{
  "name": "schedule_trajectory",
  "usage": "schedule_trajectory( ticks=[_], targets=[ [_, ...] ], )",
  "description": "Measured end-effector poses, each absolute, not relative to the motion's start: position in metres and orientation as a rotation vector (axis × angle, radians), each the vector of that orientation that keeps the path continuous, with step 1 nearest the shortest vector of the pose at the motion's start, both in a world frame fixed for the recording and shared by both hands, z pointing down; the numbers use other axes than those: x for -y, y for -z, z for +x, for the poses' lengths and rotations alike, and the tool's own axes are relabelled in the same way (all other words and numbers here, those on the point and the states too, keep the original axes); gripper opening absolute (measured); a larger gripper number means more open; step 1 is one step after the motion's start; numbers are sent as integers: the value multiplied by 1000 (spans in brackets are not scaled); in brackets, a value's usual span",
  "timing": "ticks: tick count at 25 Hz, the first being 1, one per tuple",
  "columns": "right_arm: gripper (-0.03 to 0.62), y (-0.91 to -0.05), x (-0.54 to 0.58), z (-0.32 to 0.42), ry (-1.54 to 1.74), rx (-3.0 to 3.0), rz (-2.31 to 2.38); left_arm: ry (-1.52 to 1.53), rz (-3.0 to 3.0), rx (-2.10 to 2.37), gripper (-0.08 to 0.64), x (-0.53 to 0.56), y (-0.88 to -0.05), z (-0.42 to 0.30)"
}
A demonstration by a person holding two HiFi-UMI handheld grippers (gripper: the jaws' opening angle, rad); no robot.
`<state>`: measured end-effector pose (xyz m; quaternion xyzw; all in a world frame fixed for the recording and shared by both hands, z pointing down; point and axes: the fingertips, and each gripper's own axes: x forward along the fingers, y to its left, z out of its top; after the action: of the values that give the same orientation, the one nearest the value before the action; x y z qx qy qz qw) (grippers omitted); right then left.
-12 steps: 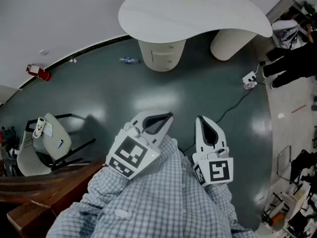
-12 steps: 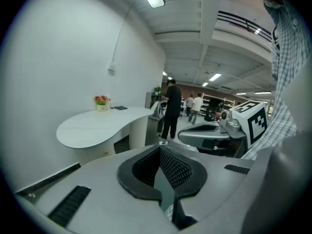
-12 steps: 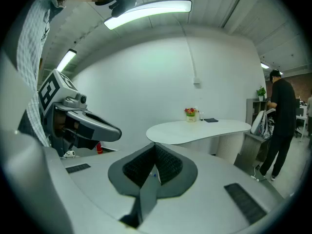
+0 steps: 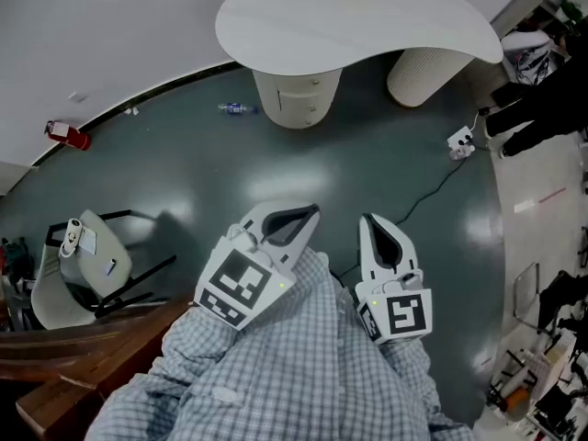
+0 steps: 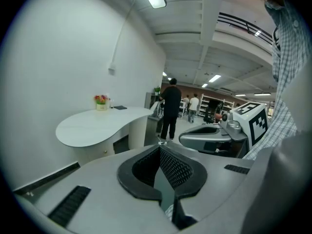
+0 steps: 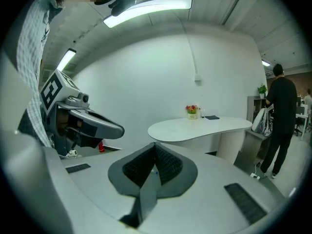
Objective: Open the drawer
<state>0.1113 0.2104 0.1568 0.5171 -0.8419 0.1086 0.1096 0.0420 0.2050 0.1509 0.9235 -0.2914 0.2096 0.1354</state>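
Across the dark floor (image 4: 184, 154), under the white tabletop (image 4: 349, 16), the drawer (image 4: 296, 95) looks shut in its round pedestal (image 4: 292, 110), well apart from both claws. Since half a second ago almost nothing has shifted: the tabletop slides only a touch up and left in my head view. My left claw (image 4: 308, 213) and right claw (image 4: 369, 220) hang close to my checked shirt (image 4: 303, 366), each with jaws together and empty. I judge the approach barely begun, and I must get much closer before reaching.

Open dark floor (image 4: 303, 168) stretched ahead to the drawer pedestal (image 4: 296, 99) under the white desk (image 4: 349, 16). A chair (image 4: 92, 265) stood well off left, a cable (image 4: 432, 196) trailed across the right, and 1 bottle (image 4: 237, 109) lay near the pedestal's left.
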Motion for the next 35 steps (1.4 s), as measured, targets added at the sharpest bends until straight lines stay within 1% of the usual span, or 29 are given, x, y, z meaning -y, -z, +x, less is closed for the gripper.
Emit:
schedule_trajectory(
  ticks=[21, 35],
  targets=[
    [9, -169, -226, 128, -365, 2179, 1856, -536, 2718, 739, 3, -184, -153, 11],
    [9, -178, -202, 150, -361, 2166, 1855, -550, 2733, 769, 3, -162, -156, 24]
  ],
)
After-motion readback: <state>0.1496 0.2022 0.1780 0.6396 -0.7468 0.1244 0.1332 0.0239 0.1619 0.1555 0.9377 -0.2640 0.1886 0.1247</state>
